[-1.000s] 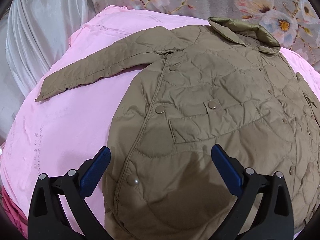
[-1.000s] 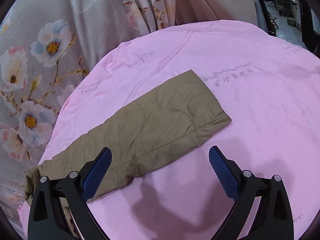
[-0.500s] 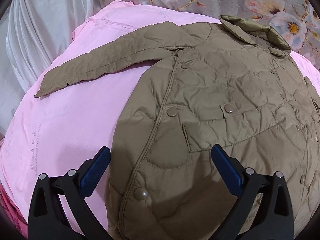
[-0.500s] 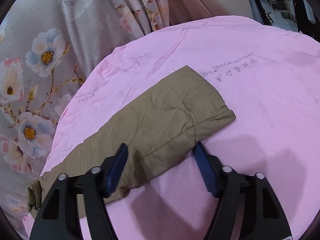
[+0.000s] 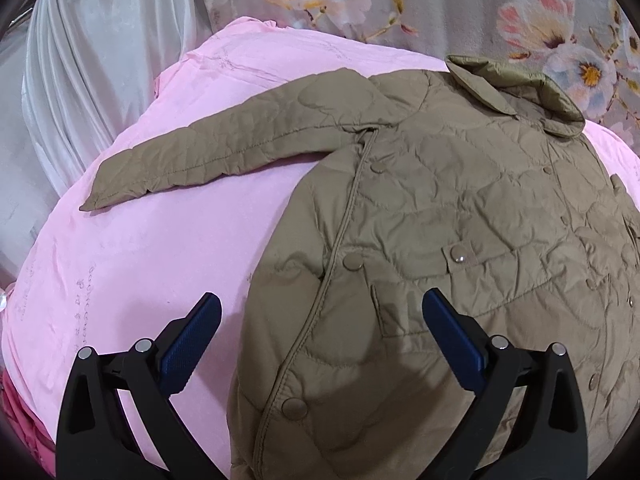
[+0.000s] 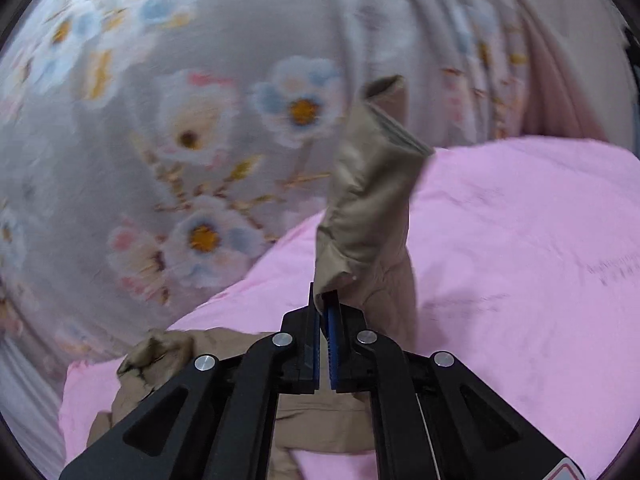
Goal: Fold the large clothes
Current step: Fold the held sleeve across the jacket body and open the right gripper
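An olive quilted jacket (image 5: 460,240) lies front up on a pink sheet (image 5: 140,260), collar at the far right, one sleeve (image 5: 224,152) stretched out to the left. My left gripper (image 5: 320,332) is open and hovers above the jacket's lower left side, one finger over the sheet and one over the jacket. My right gripper (image 6: 325,312) is shut on the other sleeve (image 6: 372,208) and holds it lifted, cuff pointing up. The view is blurred.
A grey floral curtain (image 5: 440,4) hangs behind the bed and fills the back of the right wrist view (image 6: 180,120). A white curtain (image 5: 92,72) hangs at the left. The pink sheet (image 6: 520,260) spreads right of the lifted sleeve.
My right gripper closed on the sleeve that lay flat and has lifted it, swinging toward the curtain. My left gripper has drifted slightly left over the jacket, still open.
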`<state>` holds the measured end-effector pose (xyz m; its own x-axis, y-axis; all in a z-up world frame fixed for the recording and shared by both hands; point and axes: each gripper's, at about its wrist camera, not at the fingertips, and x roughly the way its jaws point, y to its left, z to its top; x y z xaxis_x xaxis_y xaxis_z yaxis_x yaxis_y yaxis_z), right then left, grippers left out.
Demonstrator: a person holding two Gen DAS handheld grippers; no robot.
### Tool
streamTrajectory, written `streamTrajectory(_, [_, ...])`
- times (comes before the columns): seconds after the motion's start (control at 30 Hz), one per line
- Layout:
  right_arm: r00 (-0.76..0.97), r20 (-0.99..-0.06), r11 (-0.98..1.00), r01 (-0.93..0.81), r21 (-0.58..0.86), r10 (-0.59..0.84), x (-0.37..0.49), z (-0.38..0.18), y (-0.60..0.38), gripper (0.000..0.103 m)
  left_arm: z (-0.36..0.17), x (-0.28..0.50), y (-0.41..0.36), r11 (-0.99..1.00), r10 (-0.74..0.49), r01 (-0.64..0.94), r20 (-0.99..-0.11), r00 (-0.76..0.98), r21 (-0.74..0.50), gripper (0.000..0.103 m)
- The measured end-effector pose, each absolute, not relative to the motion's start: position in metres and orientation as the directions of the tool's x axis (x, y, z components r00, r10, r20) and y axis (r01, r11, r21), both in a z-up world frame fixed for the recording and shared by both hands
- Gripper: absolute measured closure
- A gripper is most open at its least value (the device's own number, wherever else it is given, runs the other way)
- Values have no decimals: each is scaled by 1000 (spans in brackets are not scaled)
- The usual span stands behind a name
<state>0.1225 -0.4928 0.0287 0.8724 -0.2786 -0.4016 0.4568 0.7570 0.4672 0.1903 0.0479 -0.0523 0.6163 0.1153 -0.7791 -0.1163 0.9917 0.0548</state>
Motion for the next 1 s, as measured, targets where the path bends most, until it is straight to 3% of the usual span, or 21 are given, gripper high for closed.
streamTrajectory(0.17, [925, -379, 914, 156, 374, -3, 192, 60, -375, 99, -44, 194, 47, 991, 113, -129, -771, 627, 40, 5])
streamTrajectory(0.33, [853, -468, 929, -49, 368, 230, 245, 25, -273, 99, -38, 199, 49, 990, 104, -136, -765, 635, 21, 5])
streamTrajectory(0.5, [746, -585, 930, -125, 345, 317, 270, -27, -211, 99, -29, 210, 48, 992, 85, -130, -755, 650, 0, 5])
streamTrajectory(0.67, [669, -652, 923, -147, 355, 357, 278, -60, -191, 97, -21, 229, 36, 992, -14, -84, -753, 657, -91, 5])
streamTrajectory(0.77, [646, -660, 915, -166, 369, 383, 277, -61, -184, 88, -21, 241, 23, 986, -104, -35, -757, 645, -165, 5])
streamTrajectory(0.83, [643, -657, 909, -166, 381, 393, 268, -57, -186, 53, -23, 248, 16, 975, -167, -9, -758, 630, -222, 5])
streamTrajectory(0.87, [650, -643, 902, -171, 397, 406, 261, -54, -188, 48, -24, 252, 11, 967, -199, -2, -761, 618, -255, 5])
streamTrajectory(1.0, [699, -593, 893, -150, 425, 400, 226, -42, -210, 46, -35, 266, 0, 937, -282, -4, -766, 577, -348, 5])
